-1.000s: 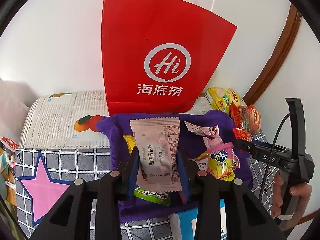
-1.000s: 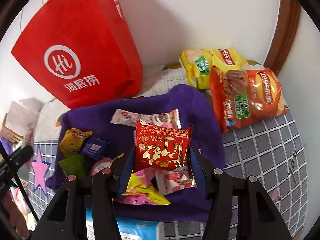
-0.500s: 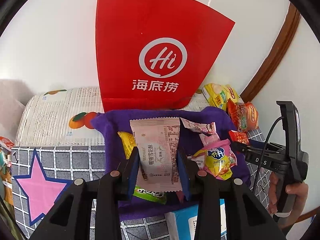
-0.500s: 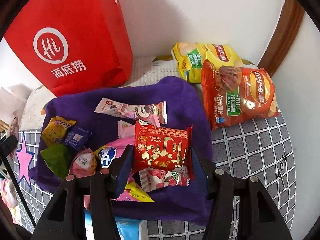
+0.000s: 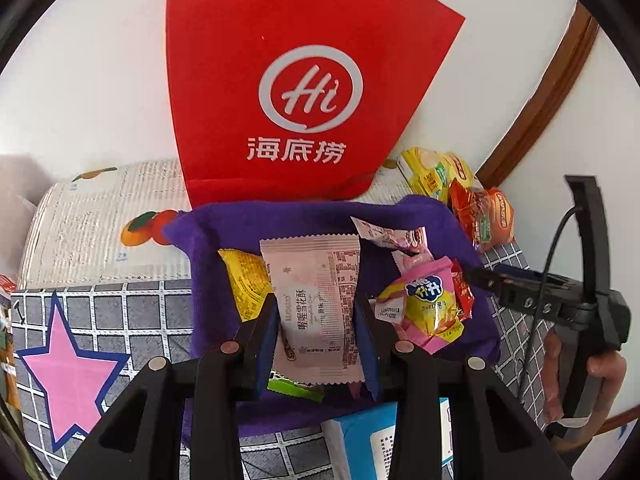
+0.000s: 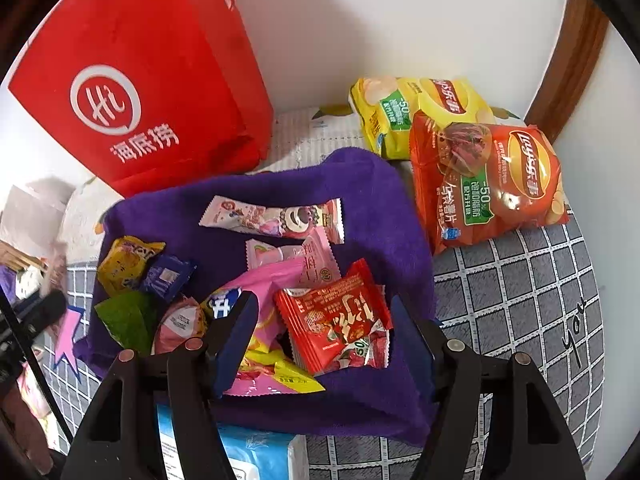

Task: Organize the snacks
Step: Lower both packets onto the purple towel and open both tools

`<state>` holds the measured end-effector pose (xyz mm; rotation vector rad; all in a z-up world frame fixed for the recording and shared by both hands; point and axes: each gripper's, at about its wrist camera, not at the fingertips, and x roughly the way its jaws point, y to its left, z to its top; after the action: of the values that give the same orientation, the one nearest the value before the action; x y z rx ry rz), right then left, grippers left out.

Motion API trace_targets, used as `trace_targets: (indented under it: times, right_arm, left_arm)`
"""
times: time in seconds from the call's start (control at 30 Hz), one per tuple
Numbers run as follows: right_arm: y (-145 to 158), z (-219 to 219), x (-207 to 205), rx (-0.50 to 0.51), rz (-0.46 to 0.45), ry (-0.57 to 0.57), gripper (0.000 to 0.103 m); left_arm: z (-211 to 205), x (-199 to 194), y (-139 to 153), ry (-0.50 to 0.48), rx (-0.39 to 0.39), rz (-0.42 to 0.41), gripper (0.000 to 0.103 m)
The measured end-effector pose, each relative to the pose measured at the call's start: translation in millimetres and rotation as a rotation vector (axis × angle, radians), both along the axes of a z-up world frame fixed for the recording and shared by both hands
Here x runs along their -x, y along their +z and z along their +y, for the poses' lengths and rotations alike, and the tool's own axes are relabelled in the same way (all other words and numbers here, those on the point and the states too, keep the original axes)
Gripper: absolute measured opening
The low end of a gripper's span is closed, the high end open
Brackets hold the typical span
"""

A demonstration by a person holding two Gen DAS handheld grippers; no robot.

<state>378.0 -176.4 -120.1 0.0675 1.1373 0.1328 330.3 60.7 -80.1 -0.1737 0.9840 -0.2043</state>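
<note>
My left gripper is shut on a pale pink snack packet, held above the purple cloth, which carries several small snacks. My right gripper is open; its jaws stand wide apart. A red snack packet lies loose on the snack pile between them, tilted. A long pink wrapper, a yellow packet and a green packet lie on the cloth. The right gripper also shows at the right of the left wrist view.
A red paper bag stands against the wall behind the cloth. Yellow and orange chip bags lie at the back right. A blue tissue pack lies at the cloth's near edge. The grid-patterned mat has a pink star.
My right gripper has opened and let go of the red packet, which now lies tilted on the pile. The left gripper still holds the pink packet and has shifted slightly toward the bag.
</note>
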Motion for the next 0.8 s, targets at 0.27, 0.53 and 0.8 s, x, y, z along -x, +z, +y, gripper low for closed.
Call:
trace_targets:
  times: [0.27, 0.53, 0.8]
  right_arm:
    - [24.0, -7.2, 8.3, -0.039, -0.081, -0.025, 0.068]
    - [36.4, -5.3, 14.3, -0.043, -0.122, -0.017, 0.068]
    - [38.8, -8.7, 15.2, -0.047, -0.131, -0.041, 0.068]
  left_arm:
    - [-5.5, -4.9, -10.5, -0.013, 0.003, 0.038, 0.034]
    - [-21.2, -10.4, -26.3, -0.069, 0.088, 0.091, 0.034]
    - [-26.2, -9.1, -29.0, -0.077, 0.100, 0.101, 0.035]
